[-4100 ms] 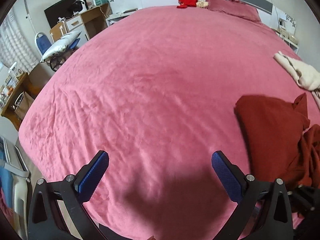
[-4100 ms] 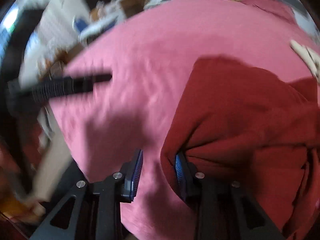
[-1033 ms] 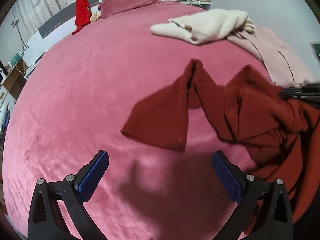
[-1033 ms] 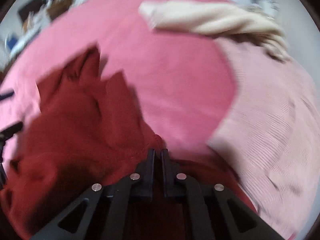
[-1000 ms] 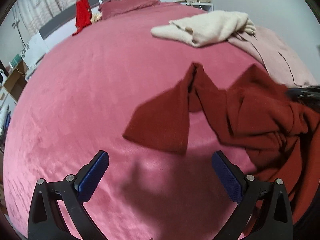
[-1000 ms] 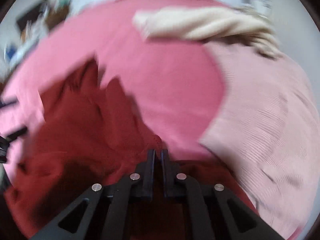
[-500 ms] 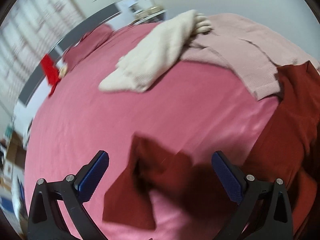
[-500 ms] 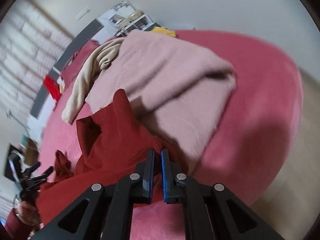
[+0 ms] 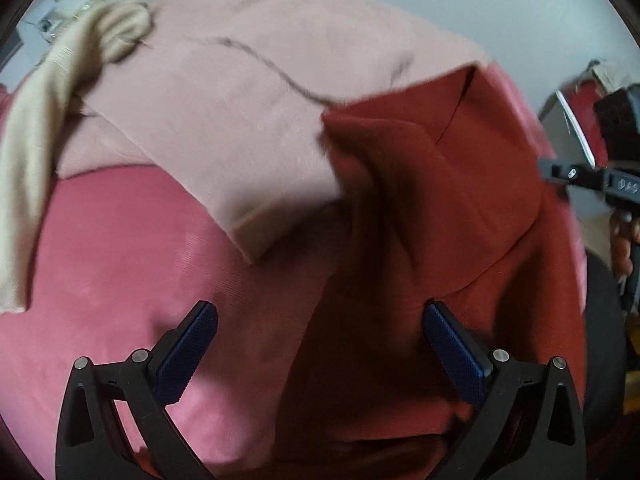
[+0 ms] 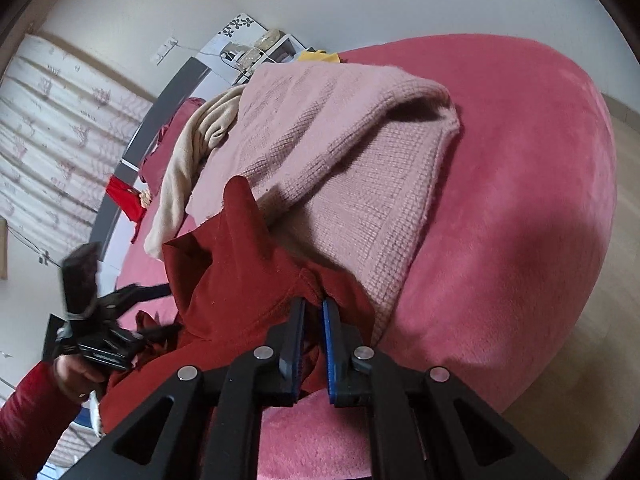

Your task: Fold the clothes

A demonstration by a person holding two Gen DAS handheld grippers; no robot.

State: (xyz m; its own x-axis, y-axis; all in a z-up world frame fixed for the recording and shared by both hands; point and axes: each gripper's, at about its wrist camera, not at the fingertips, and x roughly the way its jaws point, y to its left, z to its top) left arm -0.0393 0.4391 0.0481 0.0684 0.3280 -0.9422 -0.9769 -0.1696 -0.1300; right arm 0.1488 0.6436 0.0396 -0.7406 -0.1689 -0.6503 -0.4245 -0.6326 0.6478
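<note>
Although the pink bedspread carries three garments, none looks folded yet: the pale pink knit and cream top lie heaped, and the dark red garment sprawls crumpled, one edge lapping the knit. The right gripper is pressed together, pinching a fold of its red cloth. The left gripper hangs spread and empty above its near edge.

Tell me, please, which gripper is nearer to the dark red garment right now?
Right. The right gripper is shut on a fold of the dark red garment, so it touches it. The left gripper is open above the same garment, without gripping it.
</note>
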